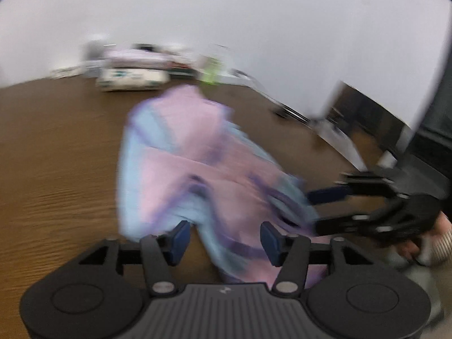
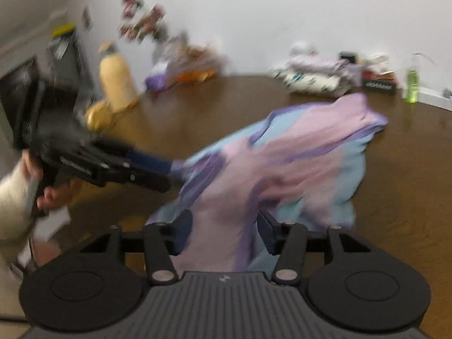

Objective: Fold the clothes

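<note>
Both frames blurred. Pink, light-blue and purple fabric garment (image 1: 195, 169) is lying bunched on the brown wooden table (image 1: 56, 155), long axis running from the near edge toward the folded clothes pile (image 1: 132, 77) by the wall. Left gripper (image 1: 224, 238) is pointing down at the garment's near end, jaws standing partly apart, cloth lying between the pads without being pinched. Right gripper (image 2: 224, 233) is angling down likewise, jaws partly apart, cloth draping loose between them. A hand (image 2: 49, 195) is gripping the left gripper's handle beside the garment.
</note>
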Tool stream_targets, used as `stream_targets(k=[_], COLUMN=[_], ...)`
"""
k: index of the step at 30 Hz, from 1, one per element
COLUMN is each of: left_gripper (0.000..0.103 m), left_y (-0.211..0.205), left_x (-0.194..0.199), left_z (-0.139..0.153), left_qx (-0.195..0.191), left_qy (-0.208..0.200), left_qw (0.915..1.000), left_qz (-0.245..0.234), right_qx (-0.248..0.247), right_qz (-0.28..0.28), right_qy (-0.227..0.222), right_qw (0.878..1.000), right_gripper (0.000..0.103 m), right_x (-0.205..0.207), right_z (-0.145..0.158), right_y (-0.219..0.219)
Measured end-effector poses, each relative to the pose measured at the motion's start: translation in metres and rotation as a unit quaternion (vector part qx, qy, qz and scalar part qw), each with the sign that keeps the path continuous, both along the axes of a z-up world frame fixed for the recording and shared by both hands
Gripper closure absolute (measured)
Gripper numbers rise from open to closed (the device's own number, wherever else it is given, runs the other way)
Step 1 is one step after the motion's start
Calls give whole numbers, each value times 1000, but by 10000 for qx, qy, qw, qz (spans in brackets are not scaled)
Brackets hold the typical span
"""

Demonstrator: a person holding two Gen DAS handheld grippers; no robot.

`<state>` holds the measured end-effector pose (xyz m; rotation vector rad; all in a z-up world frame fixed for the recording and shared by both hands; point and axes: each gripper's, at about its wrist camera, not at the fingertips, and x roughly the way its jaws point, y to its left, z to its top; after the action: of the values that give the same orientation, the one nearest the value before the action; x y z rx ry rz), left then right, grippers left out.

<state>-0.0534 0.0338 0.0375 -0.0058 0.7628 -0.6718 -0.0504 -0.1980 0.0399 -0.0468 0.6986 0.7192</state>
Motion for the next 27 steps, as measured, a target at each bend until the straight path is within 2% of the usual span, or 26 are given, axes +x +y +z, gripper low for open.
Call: stream_targets(k=[3,5,7,8,9,10,13,15,16,18,20,21,22,23,24,26,27], left_gripper=[52,53,54,59,79,102,101,101,101,101,99,97,89,82,71,70,69], left_y=[-28,-42,-46,-47,-47,-44,-18,1,14,38,58,61,64,67,67,59,54], left_x=[-6,-13,-20,-26,-27,-27,-28,-35,-38,-41,-37,-31,-24,-17,-11,-2,3], left_z=[-9,-15,-20,-21,-22,-21,-18,-10,-5,5,8,6,3,1,-2,-6,-7], left_qx=[573,869,984,1066,1089,1055,454,-32,-427,-1440,-2231,-2290,-2348,-2396,-2260,-1864,-1665], left_qy=[30,30,54,-69,-104,-75,241,365,532,778,859,797,735,675,663,632,617], left_qw=[9981,9956,9944,9938,9938,9944,9968,9941,9901,9763,9525,9465,9400,9330,9300,9420,9476], left_qz=[-201,-336,-374,-302,-210,-61,615,1022,1227,1415,1889,2127,2363,2598,2822,2717,2657], right_qx=[-314,-506,-682,-704,-695,-677,-513,-31,342,1134,1660,1718,1560,1259,956,259,82], right_qz=[-146,-298,-354,-402,-479,-526,-418,-474,-506,-629,-1018,-1250,-1552,-1870,-2184,-2517,-2573], right_qy=[-60,-125,-289,-313,-295,-246,-125,-158,-152,-192,-333,-377,-429,-464,-497,-349,-329], right_qw=[9994,9982,9966,9962,9960,9960,9977,9987,9980,9914,9803,9764,9745,9732,9699,9668,9657], right_gripper=[69,71,72,83,94,98,99,99,99,99,99,99,99,98,96,88,86], right_x=[-4,-7,-16,-20,-24,-28,-41,-51,-52,-50,-36,-25,-9,7,24,50,53], right_z=[-10,-16,-19,-21,-22,-22,-13,3,12,32,43,43,39,31,23,8,5], right_y=[8,12,16,16,15,14,14,8,1,-14,-24,-27,-27,-24,-22,-17,-18])
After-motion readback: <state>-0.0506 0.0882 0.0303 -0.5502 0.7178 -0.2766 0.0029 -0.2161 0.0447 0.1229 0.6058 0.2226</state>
